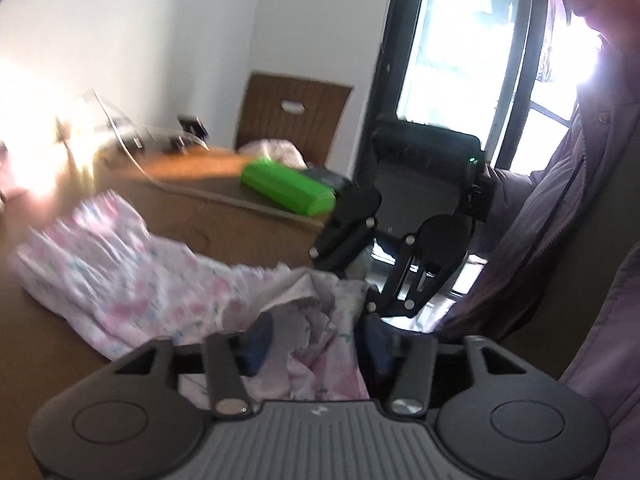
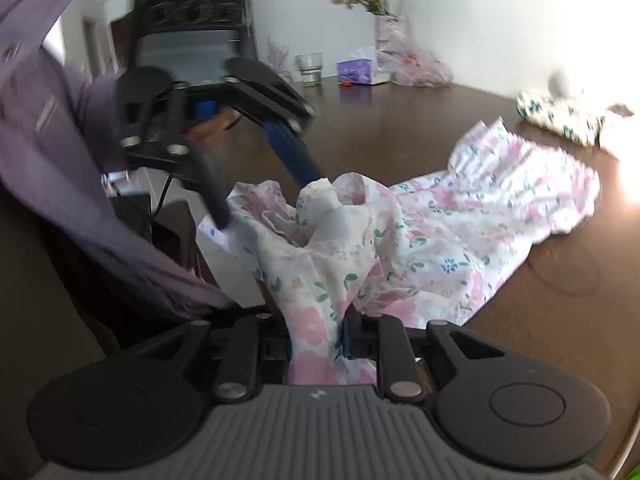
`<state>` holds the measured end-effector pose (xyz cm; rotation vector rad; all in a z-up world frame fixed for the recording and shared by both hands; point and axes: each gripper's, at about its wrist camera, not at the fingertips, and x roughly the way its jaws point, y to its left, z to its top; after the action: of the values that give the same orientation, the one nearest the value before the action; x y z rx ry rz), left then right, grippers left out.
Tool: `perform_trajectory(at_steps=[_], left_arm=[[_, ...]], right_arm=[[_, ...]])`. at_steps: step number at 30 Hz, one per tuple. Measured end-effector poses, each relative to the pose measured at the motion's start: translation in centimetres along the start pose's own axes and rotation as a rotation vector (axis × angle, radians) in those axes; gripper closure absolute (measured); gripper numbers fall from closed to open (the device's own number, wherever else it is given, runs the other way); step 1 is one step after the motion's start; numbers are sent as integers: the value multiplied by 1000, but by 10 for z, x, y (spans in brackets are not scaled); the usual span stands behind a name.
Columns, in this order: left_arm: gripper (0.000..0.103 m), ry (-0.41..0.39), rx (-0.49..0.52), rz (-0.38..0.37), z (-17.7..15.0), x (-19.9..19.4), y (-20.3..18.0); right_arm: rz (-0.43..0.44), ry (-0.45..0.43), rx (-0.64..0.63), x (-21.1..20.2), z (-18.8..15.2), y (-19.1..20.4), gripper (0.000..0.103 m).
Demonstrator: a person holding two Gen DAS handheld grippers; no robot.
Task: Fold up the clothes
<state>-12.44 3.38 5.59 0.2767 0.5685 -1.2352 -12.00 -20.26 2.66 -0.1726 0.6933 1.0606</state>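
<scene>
Pink florals on dark brown wood

I saw the garment [image 2: 460,224] as white cloth printed with pink flowers, small blue blossoms and green leaves, spread on a dark brown table [image 2: 400,120]. My left gripper [image 1: 316,344] and right gripper [image 2: 316,340] were black and grey with blue pads. The person's jacket [image 1: 560,208] was a dull mauve. A bright green box [image 1: 288,188] sat on a lighter, orange-brown desk [image 1: 192,200] before a brown chair [image 1: 296,112]. In the right wrist view I noted a purple tissue box [image 2: 356,70], pink flowers in a pale vase [image 2: 390,32], and another folded cloth [image 2: 560,116], cream with dark green sprigs. The wall [image 1: 140,40] was white.
</scene>
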Motion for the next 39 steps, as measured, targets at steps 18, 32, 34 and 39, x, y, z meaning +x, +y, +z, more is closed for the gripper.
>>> perform_trajectory(at_steps=[18, 32, 34, 39], left_arm=[[16, -22, 324, 285, -40, 13, -65], [38, 49, 548, 81, -32, 28, -44], [72, 64, 553, 33, -29, 29, -40], [82, 55, 228, -91, -26, 26, -5]], right_arm=[[232, -6, 462, 1, -3, -58, 89], [316, 111, 366, 0, 11, -45, 86], [294, 102, 345, -8, 12, -44, 83], [45, -50, 199, -48, 6, -19, 2]])
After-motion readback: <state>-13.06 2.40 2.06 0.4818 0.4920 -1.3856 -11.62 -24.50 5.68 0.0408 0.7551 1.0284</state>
